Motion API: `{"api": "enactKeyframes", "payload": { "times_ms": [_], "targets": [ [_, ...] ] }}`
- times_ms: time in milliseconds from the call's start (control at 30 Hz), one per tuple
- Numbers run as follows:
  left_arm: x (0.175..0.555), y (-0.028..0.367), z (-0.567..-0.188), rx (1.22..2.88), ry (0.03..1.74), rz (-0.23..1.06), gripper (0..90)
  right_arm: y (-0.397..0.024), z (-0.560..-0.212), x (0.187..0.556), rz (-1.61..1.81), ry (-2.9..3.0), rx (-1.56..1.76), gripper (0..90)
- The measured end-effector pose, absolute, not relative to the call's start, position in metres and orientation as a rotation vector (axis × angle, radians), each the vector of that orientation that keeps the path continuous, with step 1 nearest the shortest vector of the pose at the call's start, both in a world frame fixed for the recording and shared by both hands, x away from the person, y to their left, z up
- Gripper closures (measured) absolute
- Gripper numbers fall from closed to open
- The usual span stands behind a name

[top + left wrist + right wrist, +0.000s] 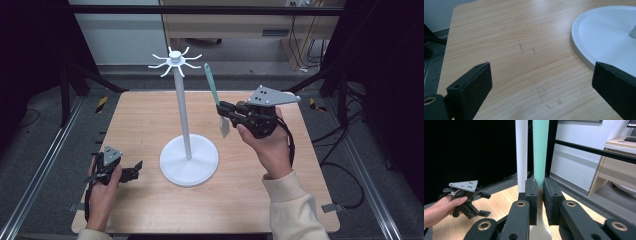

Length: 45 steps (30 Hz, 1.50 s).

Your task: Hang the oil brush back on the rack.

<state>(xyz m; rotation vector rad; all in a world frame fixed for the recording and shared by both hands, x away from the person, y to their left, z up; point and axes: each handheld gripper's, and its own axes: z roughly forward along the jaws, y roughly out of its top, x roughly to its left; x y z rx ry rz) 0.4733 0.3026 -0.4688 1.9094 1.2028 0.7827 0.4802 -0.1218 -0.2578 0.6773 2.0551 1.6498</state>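
A white rack [182, 107] rises from a round base [189, 161] at the table's middle, with hooks fanned out at its top [174, 60]. Right of the pole, my right gripper [223, 111] is shut on a spatula [216, 97] that has a green handle and a pale blade. The handle points up and tilts left toward the hooks, and the blade hangs below the jaws. In the right gripper view the green handle [540, 150] runs up from between the pads, beside the white pole [521, 155]. My left gripper [136, 170] rests open on the table left of the base [604, 37].
The wooden table [145, 120] has bare room on its left and front. Metal rails [45, 165] flank the table, black frame posts stand at the back, and cables [345, 180] lie on the floor to the right. My left gripper [485, 203] also appears in the right gripper view.
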Motion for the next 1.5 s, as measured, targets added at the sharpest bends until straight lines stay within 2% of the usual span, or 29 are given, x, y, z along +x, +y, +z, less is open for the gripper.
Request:
{"api": "enactKeyframes", "payload": {
  "times_ms": [1500],
  "targets": [
    [0.473, 0.302, -0.469, 1.915, 1.198, 0.776, 2.4, -0.106, -0.257, 0.491, 1.651, 2.100, 0.668, 82.2]
  ]
}}
